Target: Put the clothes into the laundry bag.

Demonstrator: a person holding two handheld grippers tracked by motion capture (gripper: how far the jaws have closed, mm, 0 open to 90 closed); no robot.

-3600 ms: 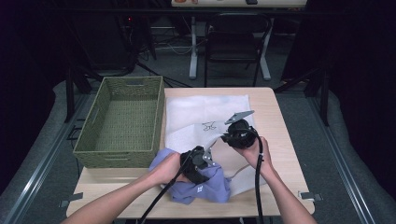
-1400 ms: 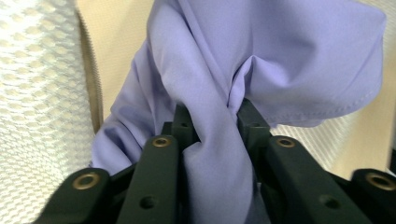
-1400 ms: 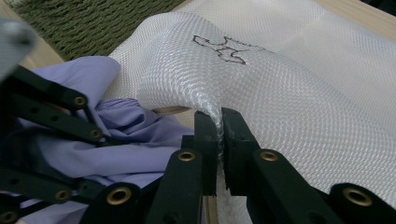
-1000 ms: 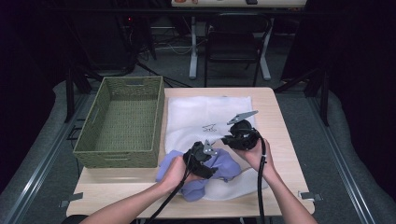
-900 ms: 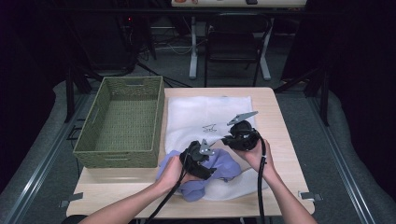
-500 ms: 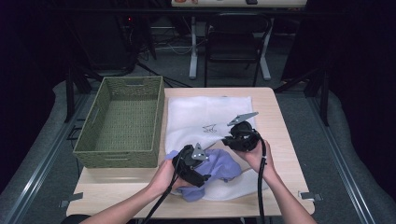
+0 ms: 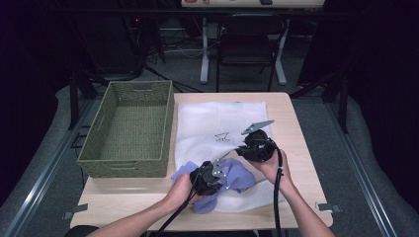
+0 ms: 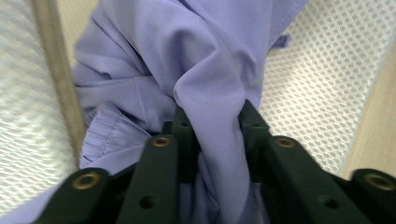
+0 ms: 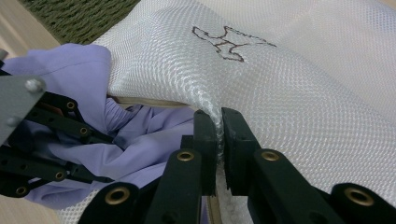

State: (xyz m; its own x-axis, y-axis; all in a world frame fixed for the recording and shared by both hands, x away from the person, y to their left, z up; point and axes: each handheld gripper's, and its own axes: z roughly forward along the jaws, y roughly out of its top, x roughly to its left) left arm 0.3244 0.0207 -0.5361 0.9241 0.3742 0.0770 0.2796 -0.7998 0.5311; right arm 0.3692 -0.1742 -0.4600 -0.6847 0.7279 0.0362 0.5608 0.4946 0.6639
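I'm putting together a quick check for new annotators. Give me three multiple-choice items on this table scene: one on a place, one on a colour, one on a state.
1. Where does the woven basket stand?
A. On the table's left part, beside the white mesh bag
B. On top of the mesh bag
C. On the floor

2. What colour is the garment at the bag's mouth?
A. Red
B. Lavender
C. Black

3. What is the right gripper doing?
A. Hanging open above the basket
B. Shut on the garment
C. Shut on the mesh bag's edge

Answers:
1 A, the high view shows the basket left of the bag on the tabletop.
2 B, the left gripper, whose jaws have just been closing, pinches a lavender fold.
3 C, the right gripper view shows white mesh pinched between its jaws.
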